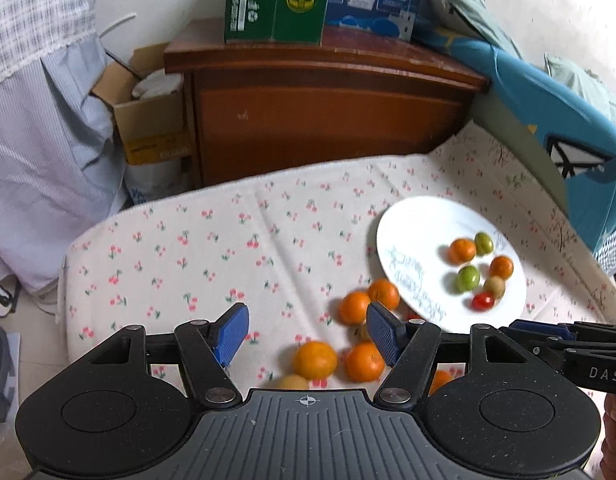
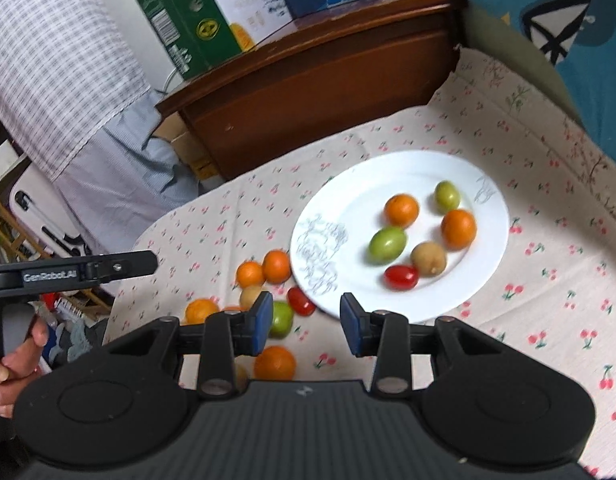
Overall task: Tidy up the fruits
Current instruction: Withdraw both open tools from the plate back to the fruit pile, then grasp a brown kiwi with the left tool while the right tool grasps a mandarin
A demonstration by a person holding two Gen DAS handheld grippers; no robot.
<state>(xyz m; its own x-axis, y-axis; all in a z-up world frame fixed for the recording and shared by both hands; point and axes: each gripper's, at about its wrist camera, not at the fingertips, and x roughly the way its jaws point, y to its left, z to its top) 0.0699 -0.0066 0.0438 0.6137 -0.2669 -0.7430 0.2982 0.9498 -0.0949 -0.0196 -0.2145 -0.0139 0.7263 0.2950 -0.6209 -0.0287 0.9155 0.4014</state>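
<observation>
A white plate point(image 2: 484, 280) point(image 1: 424, 220) on the cherry-print cloth holds several small fruits: oranges point(image 2: 402, 210), green ones point(image 2: 387, 245), a tan one and a red tomato point(image 2: 401, 277). Left of the plate lies a loose cluster of oranges point(image 1: 314, 360) point(image 2: 275, 266), a green fruit point(image 2: 281, 318), a tan fruit and a red tomato point(image 2: 300, 301). My left gripper point(image 1: 308, 334) is open above that cluster, nothing between its blue pads. My right gripper point(image 2: 305, 322) is open over the plate's near rim, with nothing held.
A brown wooden cabinet point(image 1: 328, 112) with green and blue cartons point(image 1: 275, 0) stands behind the cloth-covered surface. A blue cushion point(image 1: 548, 120) lies at the right, a cardboard box point(image 1: 151, 124) and hanging fabric at the left. A hand point(image 2: 11, 364) holds the left gripper's handle.
</observation>
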